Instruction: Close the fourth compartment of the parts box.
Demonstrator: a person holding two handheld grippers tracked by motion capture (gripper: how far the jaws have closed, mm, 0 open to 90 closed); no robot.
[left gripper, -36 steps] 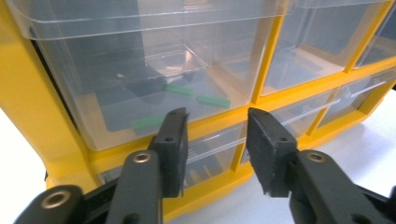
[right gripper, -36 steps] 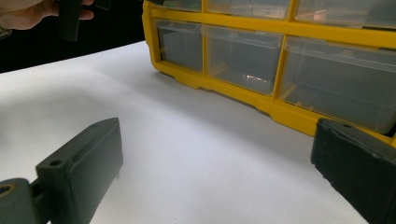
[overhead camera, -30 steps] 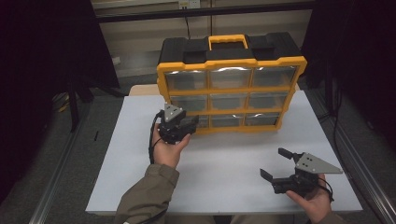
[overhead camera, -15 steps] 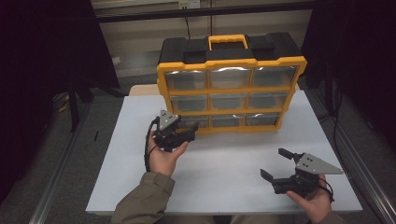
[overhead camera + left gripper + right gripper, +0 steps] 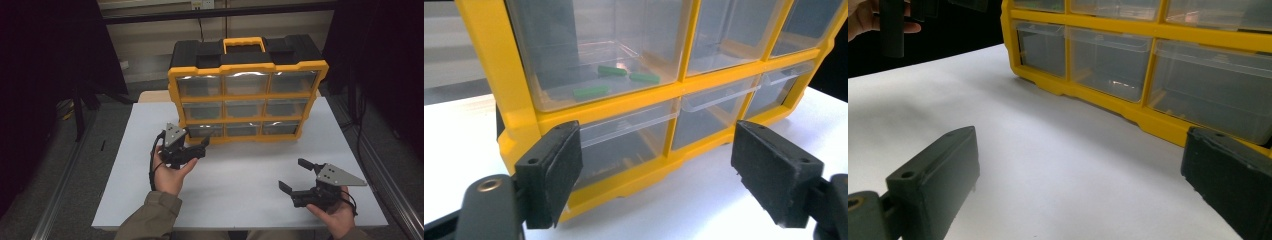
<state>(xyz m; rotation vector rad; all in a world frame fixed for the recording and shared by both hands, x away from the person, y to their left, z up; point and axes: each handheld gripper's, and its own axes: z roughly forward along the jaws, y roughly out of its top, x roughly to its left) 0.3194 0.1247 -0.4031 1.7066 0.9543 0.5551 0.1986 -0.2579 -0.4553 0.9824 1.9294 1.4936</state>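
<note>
A yellow-framed organizer [image 5: 247, 92] with a black top and clear drawers stands upright at the back of the white table [image 5: 130, 150]. My left gripper [image 5: 196, 144] hovers just in front of its bottom-left drawer [image 5: 624, 145], a short gap away. Its jaws have just been opening and stand open [image 5: 659, 175] with nothing between the pads. The drawer above holds three small green pieces [image 5: 611, 71]. My right gripper [image 5: 295, 175] is held low near the table's front right, open and empty [image 5: 1080, 185], facing the organizer's bottom row [image 5: 1108, 65].
A yellow carry handle [image 5: 244, 44] tops the organizer. Bare white tabletop lies between the two grippers and in front of the organizer. The left hand and its gripper [image 5: 893, 25] show far off in the right gripper view. Dark floor surrounds the table.
My left gripper has drawn back from the organizer's bottom-left drawer toward the person, and its jaws have spread wider. The right gripper has stayed still.
</note>
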